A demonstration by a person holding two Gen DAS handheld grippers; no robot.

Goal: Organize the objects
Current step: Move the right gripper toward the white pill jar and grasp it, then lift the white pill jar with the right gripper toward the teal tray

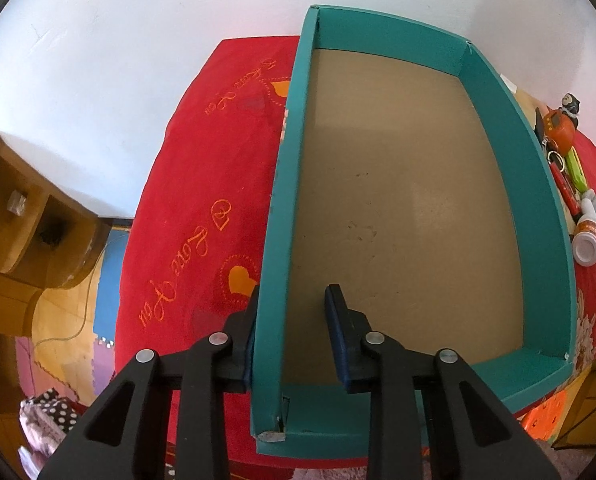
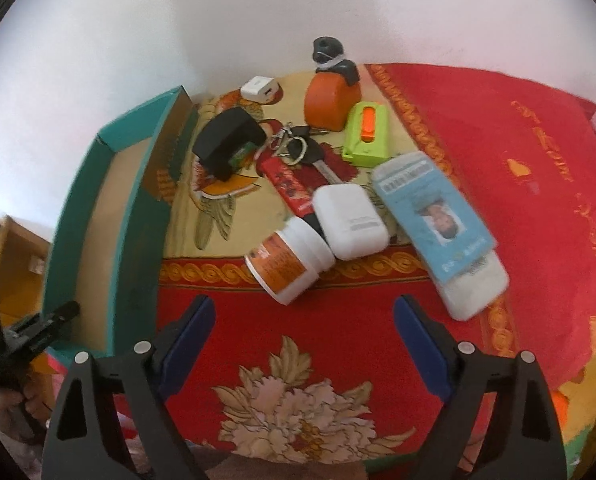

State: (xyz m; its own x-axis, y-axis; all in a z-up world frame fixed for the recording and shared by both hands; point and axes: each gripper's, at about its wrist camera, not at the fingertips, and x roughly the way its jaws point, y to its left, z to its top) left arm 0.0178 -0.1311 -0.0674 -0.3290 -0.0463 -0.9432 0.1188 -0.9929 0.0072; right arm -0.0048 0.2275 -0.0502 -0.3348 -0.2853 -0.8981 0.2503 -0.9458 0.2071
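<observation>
- Broadly, a red blanket (image 2: pixel 478 152) under everything, with a flowered patch at the near edge; white wall behind.
- Then the teal box (image 1: pixel 546 208), empty inside, brown cardboard floor; lying left of the loose things, its long axis running away from the cameras; right wall just beside the pile.
- Left gripper (image 1: pixel 294 300) straddling the left wall of the box near the front corner; outer pad touching the wall, inner finger apart from it, inside the box; spread, so not yet pinching by my judgement.
- Right gripper (image 2: pixel 304 320) spread wide, holding nothing; low over the blanket, pointing at the pile.
- Straight ahead of it and nearest, the white jar (image 2: pixel 288 258) with orange label; lying on its side, long axis slanting from near-left to far-right, cap end farther; near but not between the fingers.
- Just beside the jar to the right, touching it, the white case (image 2: pixel 350 222); further right the blue card (image 2: pixel 430 208) on top of a white block (image 2: pixel 478 288).
- Farther back: black charger (image 2: pixel 228 142), red tag with keys (image 2: pixel 294 152), green case (image 2: pixel 366 132), orange toy (image 2: pixel 326 100), small white adapter (image 2: pixel 258 89).
- Likely next: right side nearer to all loose things, so jar first, then a carry to the left into the box; wrist turn perhaps needed to close across the jar's short width.
</observation>
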